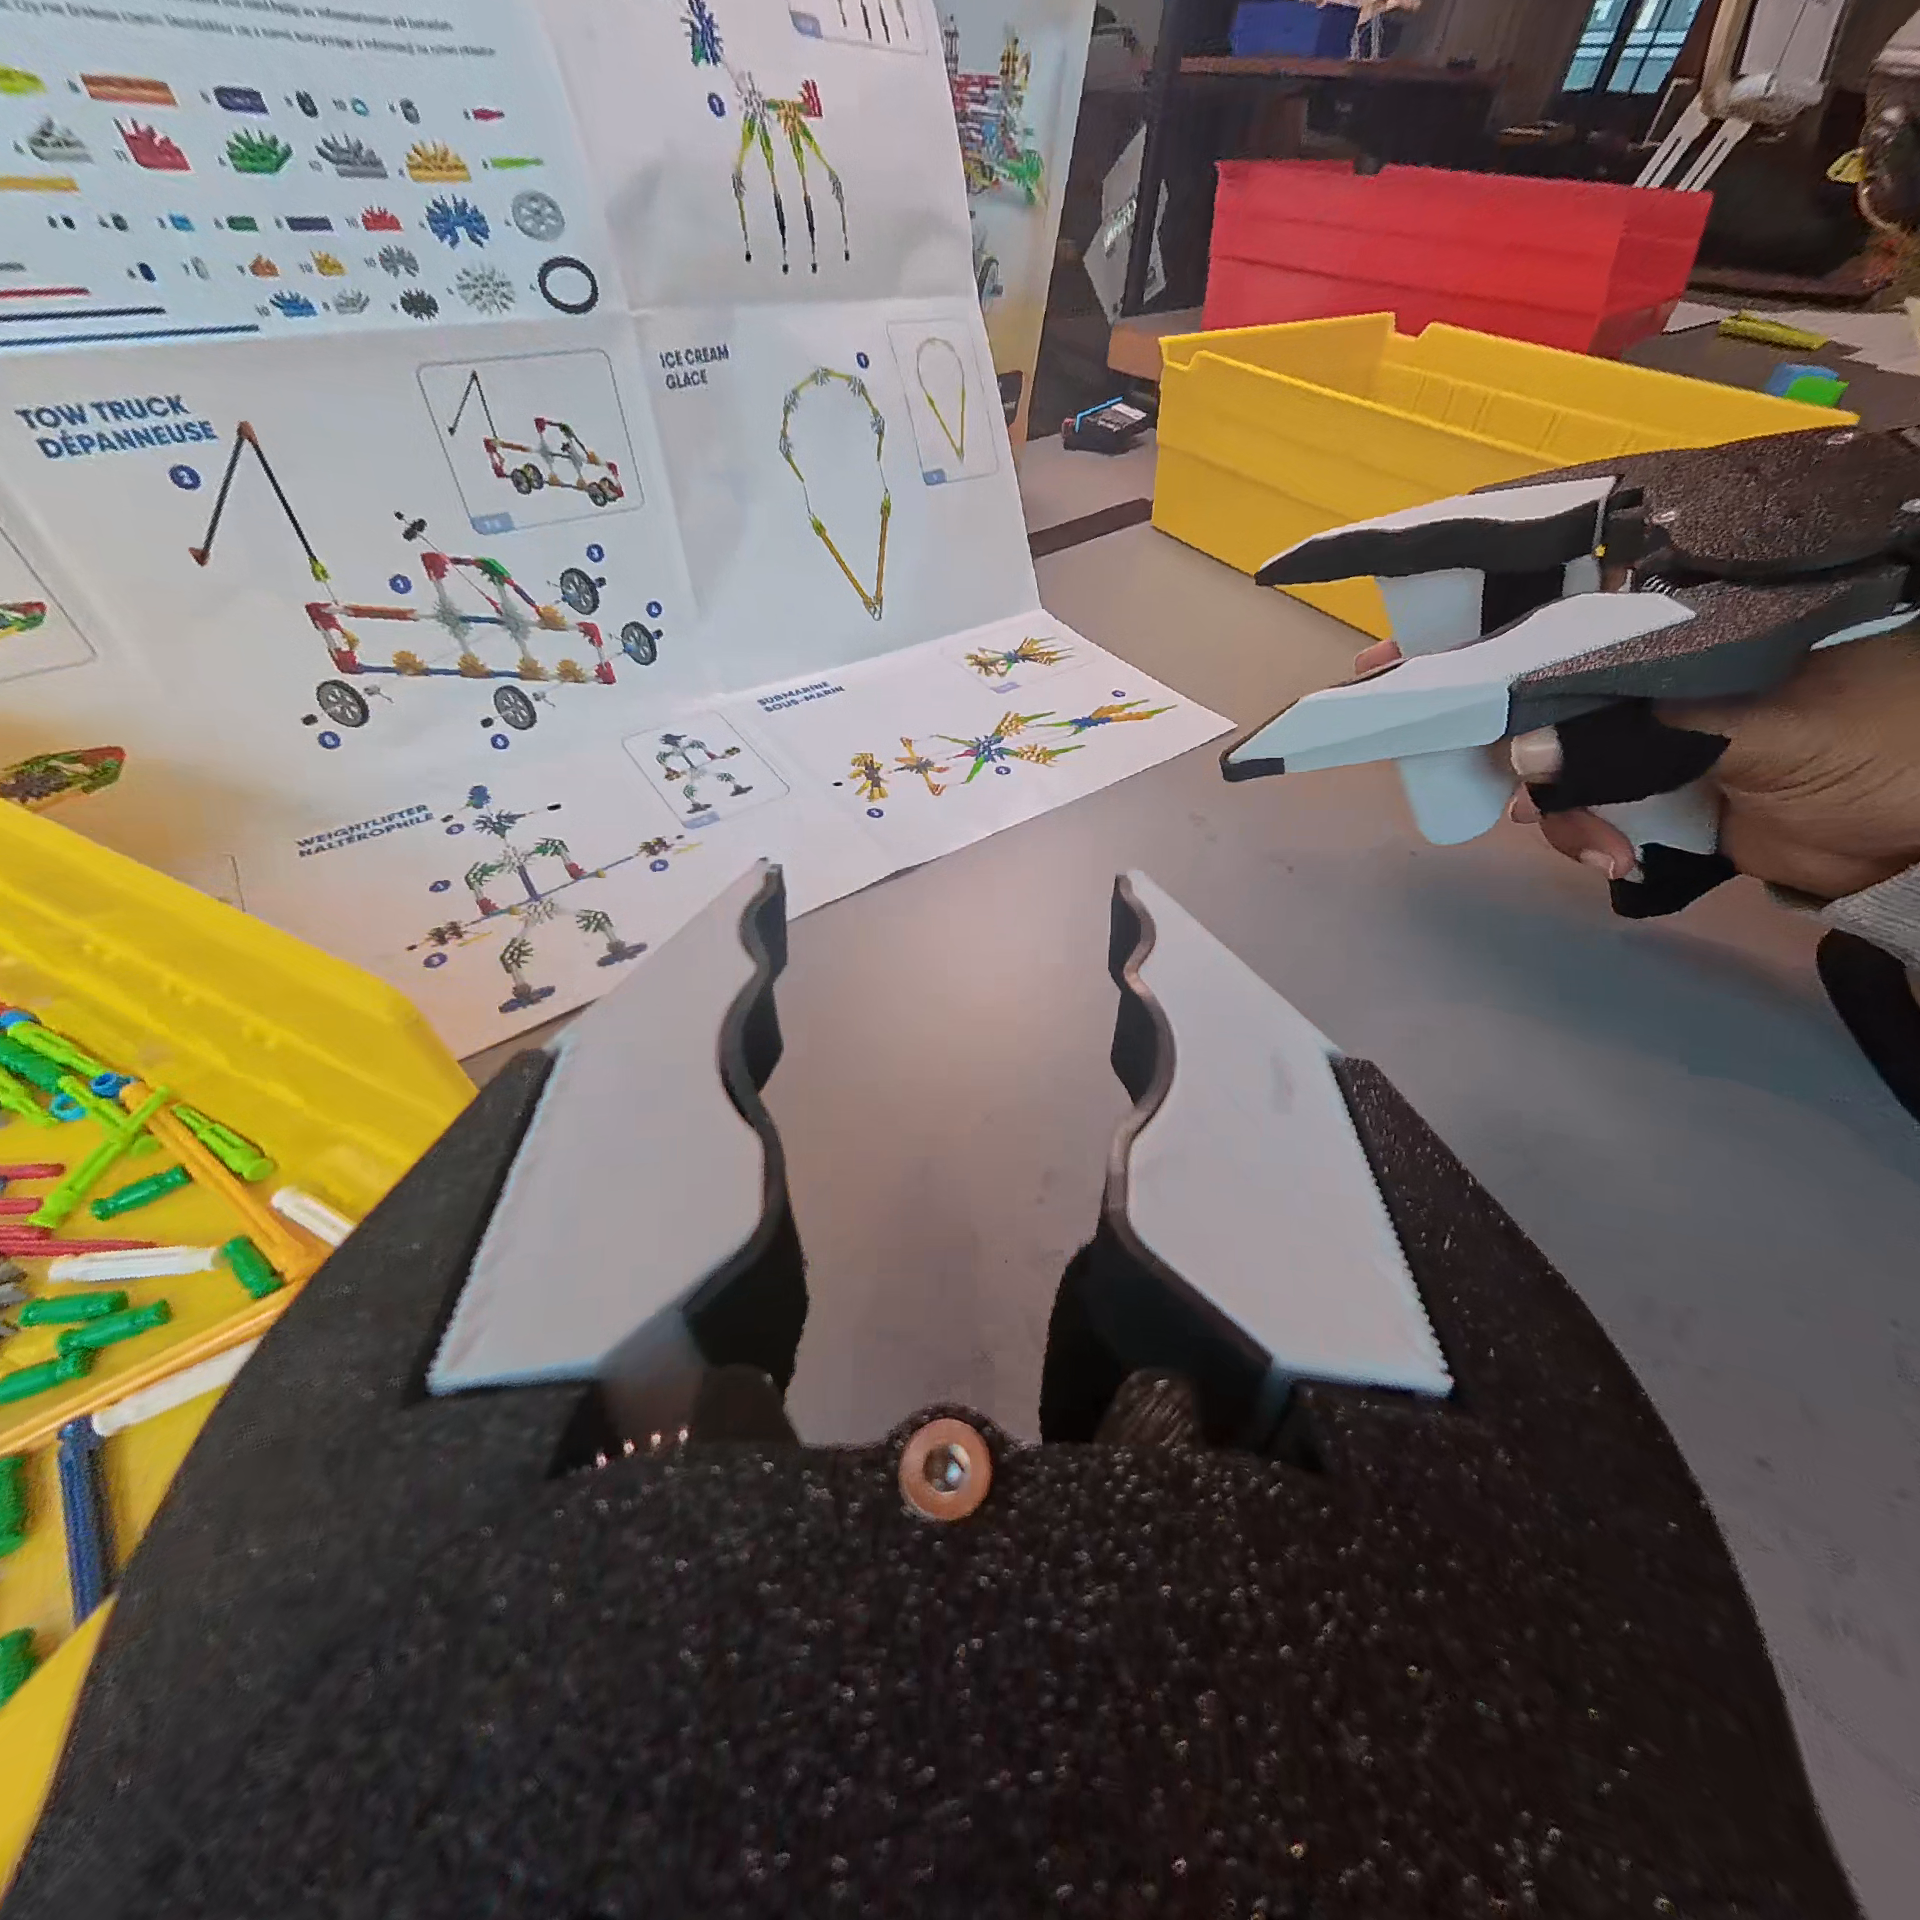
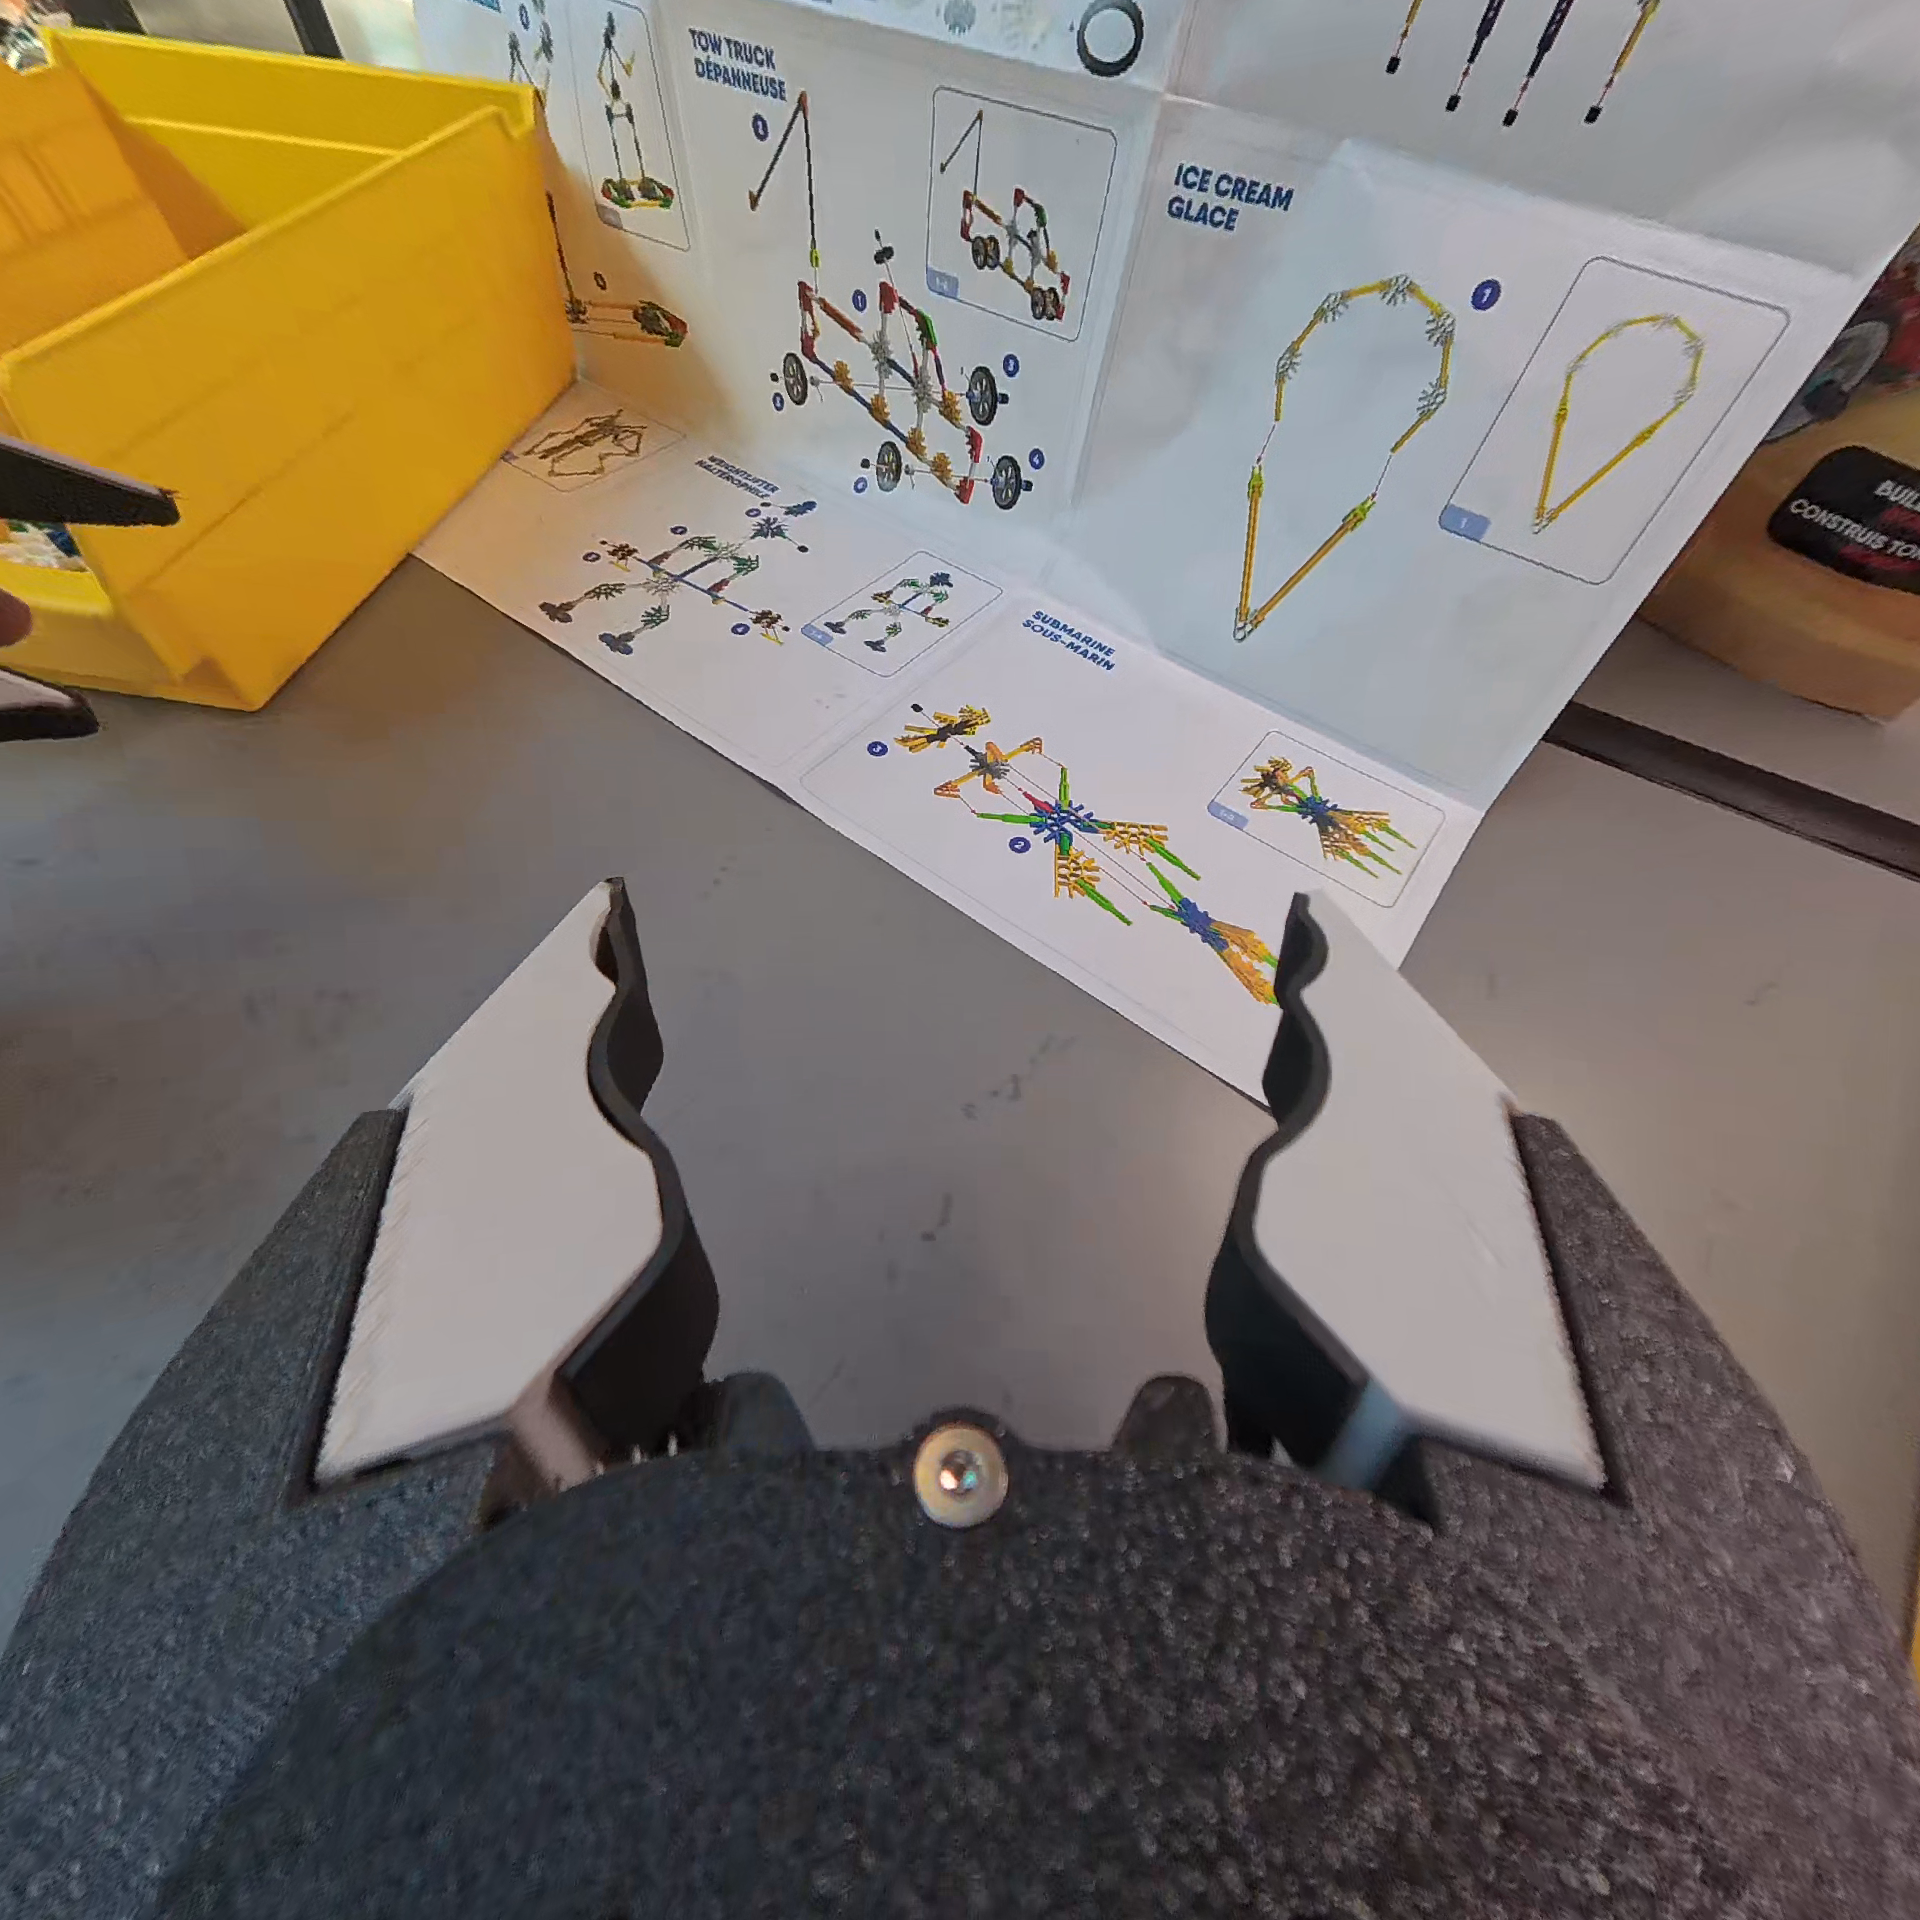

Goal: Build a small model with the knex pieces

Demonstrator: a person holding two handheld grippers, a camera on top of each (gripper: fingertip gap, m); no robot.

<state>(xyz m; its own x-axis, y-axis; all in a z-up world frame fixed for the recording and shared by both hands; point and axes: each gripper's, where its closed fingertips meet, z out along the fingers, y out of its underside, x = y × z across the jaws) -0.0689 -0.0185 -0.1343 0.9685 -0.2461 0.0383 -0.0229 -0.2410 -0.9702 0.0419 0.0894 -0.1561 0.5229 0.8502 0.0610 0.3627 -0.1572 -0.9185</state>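
My left gripper [image 1: 945, 873] is open and empty above the grey table [image 1: 1351, 1039], just in front of a large white instruction sheet [image 1: 623, 468] propped upright with its lower edge lying on the table. A yellow bin [image 1: 229, 997] of coloured rods and connectors [image 1: 135, 1174] is at its left. My right gripper [image 2: 956, 894] is open and empty, over the table [image 2: 312, 935] near the sheet's [image 2: 1247, 436] lower edge. It also shows in the left wrist view [image 1: 1247, 675], held by a gloved hand [image 1: 1704, 790], jaws apart.
A yellow bin [image 1: 1351, 436] stands at the back right and a red bin [image 1: 1455, 249] behind it. In the right wrist view a yellow bin [image 2: 270, 343] is at the left and a tan box [image 2: 1808, 582] at the right. The left gripper's tip [image 2: 94, 499] shows at the left edge.
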